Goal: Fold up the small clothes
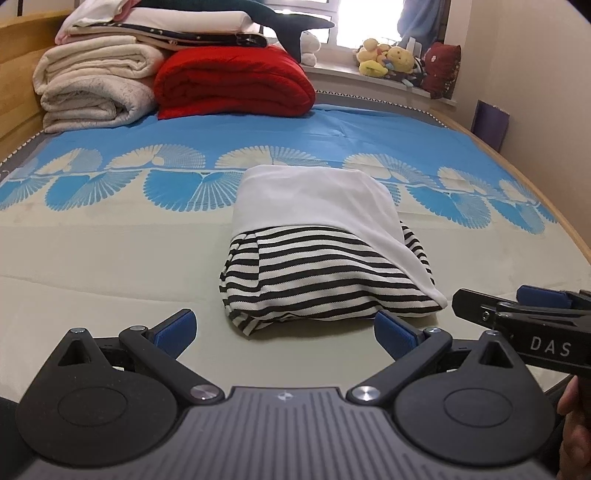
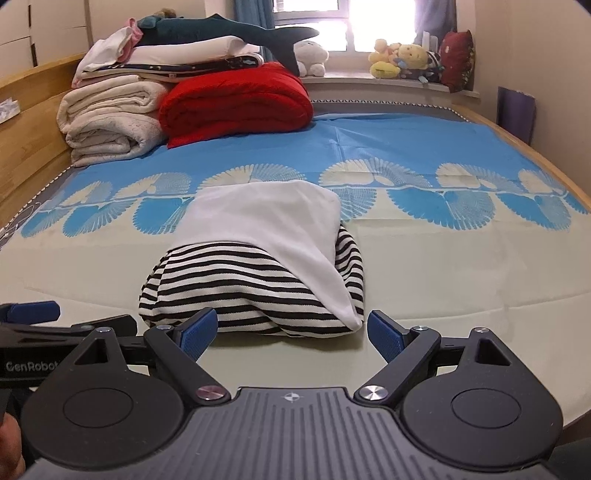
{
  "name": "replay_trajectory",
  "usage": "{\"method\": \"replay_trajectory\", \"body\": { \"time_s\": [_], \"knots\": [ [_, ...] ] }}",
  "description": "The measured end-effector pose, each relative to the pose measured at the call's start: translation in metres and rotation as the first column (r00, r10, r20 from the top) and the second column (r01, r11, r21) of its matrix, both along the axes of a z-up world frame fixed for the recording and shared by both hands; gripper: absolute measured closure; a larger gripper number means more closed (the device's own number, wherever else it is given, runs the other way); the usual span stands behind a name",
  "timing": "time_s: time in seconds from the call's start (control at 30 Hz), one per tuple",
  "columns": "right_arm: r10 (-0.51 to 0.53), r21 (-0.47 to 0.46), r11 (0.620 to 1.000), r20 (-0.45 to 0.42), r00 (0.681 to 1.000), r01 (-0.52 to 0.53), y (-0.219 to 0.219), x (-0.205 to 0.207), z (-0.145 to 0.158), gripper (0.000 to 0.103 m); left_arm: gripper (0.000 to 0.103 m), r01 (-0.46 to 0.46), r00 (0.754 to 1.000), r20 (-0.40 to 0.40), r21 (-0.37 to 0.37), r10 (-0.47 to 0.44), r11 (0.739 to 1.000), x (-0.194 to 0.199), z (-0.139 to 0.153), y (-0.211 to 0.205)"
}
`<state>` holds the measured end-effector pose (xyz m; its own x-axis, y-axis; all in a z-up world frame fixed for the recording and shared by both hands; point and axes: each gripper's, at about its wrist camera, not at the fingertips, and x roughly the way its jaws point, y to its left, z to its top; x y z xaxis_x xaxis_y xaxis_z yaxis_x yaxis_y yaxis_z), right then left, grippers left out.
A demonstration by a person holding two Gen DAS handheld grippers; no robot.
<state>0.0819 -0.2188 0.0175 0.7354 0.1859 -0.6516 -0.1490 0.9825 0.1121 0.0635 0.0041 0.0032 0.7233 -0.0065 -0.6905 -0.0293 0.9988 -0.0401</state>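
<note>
A folded garment (image 1: 325, 273) (image 2: 255, 280), black-and-white striped with a white part laid over its top, lies on the bed sheet (image 1: 110, 266) (image 2: 461, 266). My left gripper (image 1: 284, 328) is open just in front of its near edge, nothing between the blue pads. My right gripper (image 2: 291, 328) is open too, its pads either side of the garment's near edge without pressing on it. In the left wrist view the right gripper (image 1: 524, 314) shows at the right edge; in the right wrist view the left gripper (image 2: 33, 314) shows at the left edge.
Folded white blankets (image 1: 92, 85) (image 2: 110, 122) and a red quilt (image 1: 232, 85) (image 2: 236, 103) are piled at the head of the bed, with a dark plush shark (image 2: 236, 33) on top. Soft toys (image 1: 391, 59) (image 2: 402, 59) sit on the window sill. A wooden bed frame (image 2: 33, 110) runs along the left.
</note>
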Motion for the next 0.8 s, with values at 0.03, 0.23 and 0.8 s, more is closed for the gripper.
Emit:
{"method": "replay_trajectory", "body": {
  "time_s": [0.03,0.23,0.8],
  "knots": [
    [-0.001,0.005,1.0,-0.002,1.0,0.001,0.0004,0.0008,-0.0003,0.014,0.001,-0.001,1.0,0.002,-0.002,0.001,1.0,0.0001,-0.0001,0.0005],
    [0.006,-0.008,1.0,0.008,1.0,-0.006,0.0036,0.0016,-0.0011,0.014,0.001,-0.003,1.0,-0.007,-0.012,0.002,1.0,0.0009,-0.0022,0.0017],
    [-0.009,-0.006,1.0,0.002,1.0,0.009,0.0034,0.0016,-0.0006,0.015,0.001,0.003,1.0,0.003,-0.01,-0.003,1.0,0.0015,-0.0028,0.0006]
  ]
}}
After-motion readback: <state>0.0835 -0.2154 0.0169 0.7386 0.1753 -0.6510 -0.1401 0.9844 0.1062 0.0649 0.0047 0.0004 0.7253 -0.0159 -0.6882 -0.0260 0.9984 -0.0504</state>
